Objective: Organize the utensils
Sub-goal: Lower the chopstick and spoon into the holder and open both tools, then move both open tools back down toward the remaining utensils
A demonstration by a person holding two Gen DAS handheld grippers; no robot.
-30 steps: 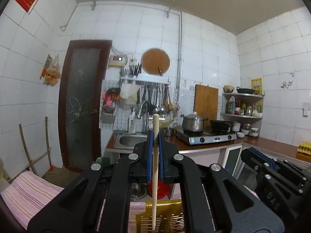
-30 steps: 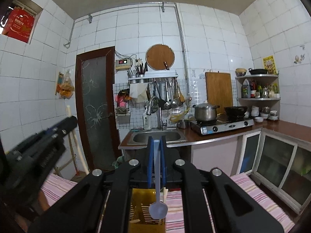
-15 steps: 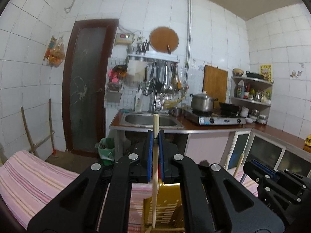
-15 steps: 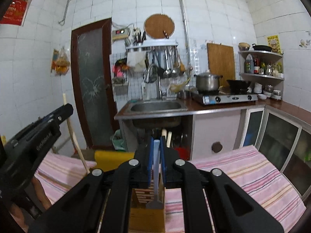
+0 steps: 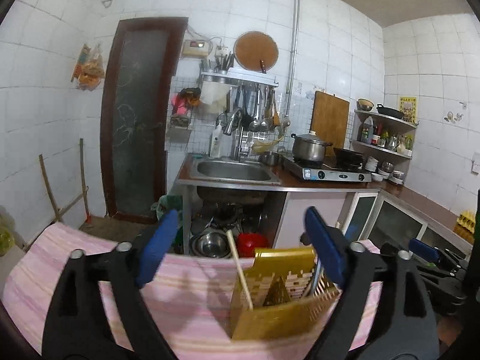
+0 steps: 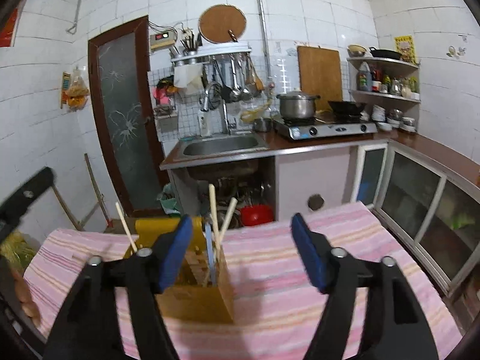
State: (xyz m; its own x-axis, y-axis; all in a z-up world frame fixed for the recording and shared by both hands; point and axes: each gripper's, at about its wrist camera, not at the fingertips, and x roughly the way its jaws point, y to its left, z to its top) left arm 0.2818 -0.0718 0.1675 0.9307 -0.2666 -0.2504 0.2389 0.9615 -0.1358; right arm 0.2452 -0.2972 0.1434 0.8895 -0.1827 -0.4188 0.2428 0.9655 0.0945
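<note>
White-tiled kitchen walls are backing a striped counter (image 6: 300, 270) where the yellow holder (image 6: 195, 297) is standing with chopsticks (image 6: 213, 210) and spoon (image 6: 210, 252) inside, while left gripper (image 5: 240, 258) and right gripper (image 6: 241, 252), jaws just opening empty, are best lifting straight clear.

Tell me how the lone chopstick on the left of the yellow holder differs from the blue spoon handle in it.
The lone chopstick is pale wood and leans left in the left part of the yellow holder. The blue spoon handle is flat, stands nearly upright in the right part beside two more chopsticks, and rises less. Both stand free of the grippers.
</note>
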